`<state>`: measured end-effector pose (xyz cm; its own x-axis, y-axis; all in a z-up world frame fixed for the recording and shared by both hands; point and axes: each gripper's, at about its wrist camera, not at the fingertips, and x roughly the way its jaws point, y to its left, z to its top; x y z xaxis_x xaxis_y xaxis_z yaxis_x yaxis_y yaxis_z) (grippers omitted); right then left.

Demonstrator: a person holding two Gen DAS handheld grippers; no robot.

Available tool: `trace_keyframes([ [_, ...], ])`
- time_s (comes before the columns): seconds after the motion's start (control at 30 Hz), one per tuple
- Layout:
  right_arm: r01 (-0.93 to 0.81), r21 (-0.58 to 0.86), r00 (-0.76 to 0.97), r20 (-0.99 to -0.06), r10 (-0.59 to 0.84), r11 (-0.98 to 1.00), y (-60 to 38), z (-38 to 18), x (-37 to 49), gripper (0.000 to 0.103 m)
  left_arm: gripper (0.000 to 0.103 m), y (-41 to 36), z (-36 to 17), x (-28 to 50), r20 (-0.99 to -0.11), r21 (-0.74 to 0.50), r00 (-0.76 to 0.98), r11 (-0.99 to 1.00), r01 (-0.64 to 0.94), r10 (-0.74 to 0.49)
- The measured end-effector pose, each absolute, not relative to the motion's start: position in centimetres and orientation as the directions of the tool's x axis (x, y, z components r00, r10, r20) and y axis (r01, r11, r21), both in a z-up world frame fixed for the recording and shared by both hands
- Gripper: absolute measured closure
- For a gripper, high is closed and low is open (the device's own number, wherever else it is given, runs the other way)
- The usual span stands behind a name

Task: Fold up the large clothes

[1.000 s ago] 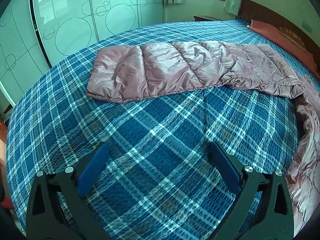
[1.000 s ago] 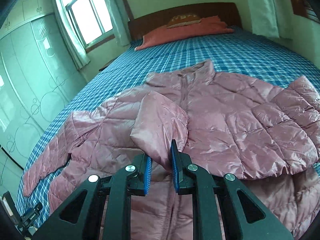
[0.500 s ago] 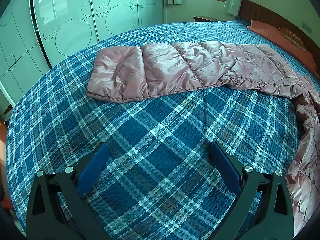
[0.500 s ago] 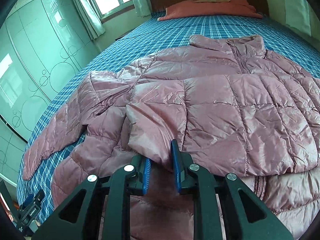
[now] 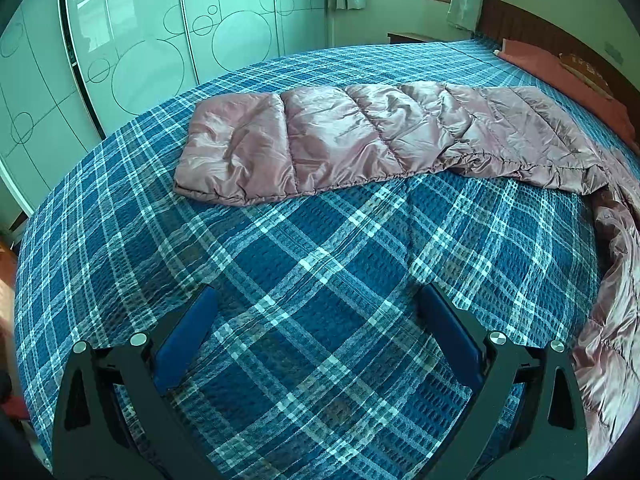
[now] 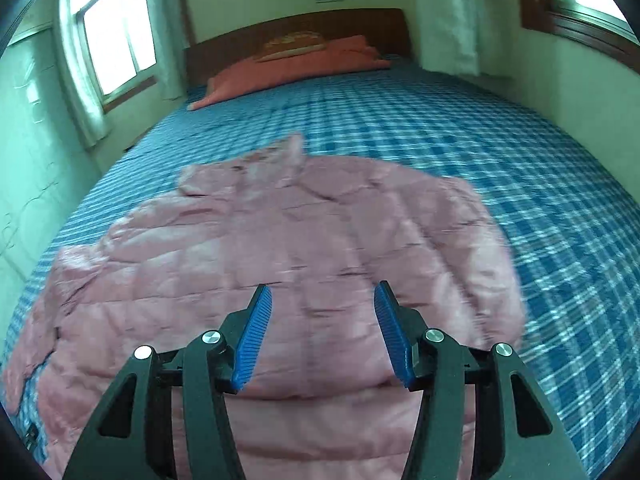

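A pink quilted puffer jacket lies flat on the blue plaid bed, collar toward the headboard. Its right sleeve lies folded over the body. My right gripper is open and empty just above the jacket's lower body; the view is blurred. In the left wrist view the jacket's other sleeve stretches out flat across the bedspread, and part of the body shows at the right edge. My left gripper is open and empty over bare bedspread, short of the sleeve.
A red pillow and wooden headboard are at the far end of the bed. Glass wardrobe doors stand beyond the bed's left edge. Windows with curtains are on the walls.
My right gripper let go of the folded sleeve, opened and pulled back above the jacket. The sleeve now lies on the body. My left gripper has not moved.
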<state>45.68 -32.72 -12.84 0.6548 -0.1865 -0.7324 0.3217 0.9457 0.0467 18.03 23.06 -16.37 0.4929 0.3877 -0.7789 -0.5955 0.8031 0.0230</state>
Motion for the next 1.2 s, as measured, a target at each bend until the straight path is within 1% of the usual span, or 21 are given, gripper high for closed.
trace_keyframes([
  [0.03,0.342,0.031,0.625,-0.754,-0.203,0.939,-33.6,-13.8,46.0,0.050,0.002,23.0,-16.4,18.0,-0.779,0.025,0.492,0.803,-0.596,0.389],
  [0.07,0.345,0.036,0.585,-0.789,-0.185,0.938,-34.5,-15.3,46.3,0.050,0.002,23.1,-16.4,18.0,-0.779,0.026,0.491,0.803,-0.596,0.390],
  [0.1,0.326,0.056,0.573,-0.806,-0.150,0.944,-35.0,-16.3,46.5,0.050,0.002,23.1,-16.4,18.0,-0.779,0.025,0.492,0.803,-0.595,0.389],
  [0.17,0.291,0.005,0.575,-0.801,-0.170,0.957,-34.2,-15.7,46.7,0.050,0.002,23.1,-16.4,18.0,-0.779,0.026,0.492,0.803,-0.595,0.389],
  [0.2,0.278,0.002,0.575,-0.801,-0.165,0.961,-34.0,-15.1,46.9,0.050,0.002,23.1,-16.4,18.0,-0.778,0.025,0.492,0.803,-0.595,0.389],
  [0.27,0.279,0.037,0.612,-0.777,-0.148,0.960,-34.2,-13.7,47.3,0.050,0.002,23.0,-16.4,18.0,-0.778,0.027,0.492,0.803,-0.595,0.390],
  [0.37,0.314,0.032,0.639,-0.746,-0.186,0.949,-35.1,-12.5,49.2,0.050,0.002,23.0,-16.4,18.1,-0.778,0.027,0.492,0.803,-0.595,0.390],
  [0.43,0.332,0.012,0.626,-0.751,-0.211,0.943,-35.9,-13.1,50.7,0.050,0.002,23.0,-16.5,18.0,-0.778,0.026,0.492,0.803,-0.595,0.390],
  [0.53,0.328,-0.026,0.550,-0.807,-0.213,0.944,-36.7,-16.3,52.6,0.048,0.002,23.0,-16.4,18.1,-0.778,0.027,0.492,0.803,-0.595,0.391],
  [0.6,0.321,-0.058,0.557,-0.796,-0.238,0.945,-36.3,-15.8,52.3,0.048,0.002,23.0,-16.4,18.1,-0.778,0.028,0.492,0.803,-0.595,0.391],
  [0.77,0.288,-0.018,0.614,-0.764,-0.199,0.957,-33.6,-13.8,48.6,0.048,0.002,23.0,-16.4,18.1,-0.777,0.027,0.493,0.803,-0.595,0.391],
  [0.9,0.250,-0.013,0.605,-0.779,-0.167,0.968,-31.8,-15.5,47.2,0.048,0.002,23.0,-16.5,18.1,-0.777,0.028,0.493,0.804,-0.595,0.392],
  [1.07,0.253,-0.079,0.607,-0.763,-0.222,0.964,-31.2,-16.4,47.5,0.045,0.002,22.9,-16.4,18.1,-0.776,0.028,0.494,0.803,-0.595,0.392],
  [1.2,0.254,-0.073,0.617,-0.756,-0.219,0.964,-31.3,-16.6,47.3,0.045,0.002,23.0,-16.4,18.1,-0.776,0.027,0.494,0.804,-0.594,0.392],
])
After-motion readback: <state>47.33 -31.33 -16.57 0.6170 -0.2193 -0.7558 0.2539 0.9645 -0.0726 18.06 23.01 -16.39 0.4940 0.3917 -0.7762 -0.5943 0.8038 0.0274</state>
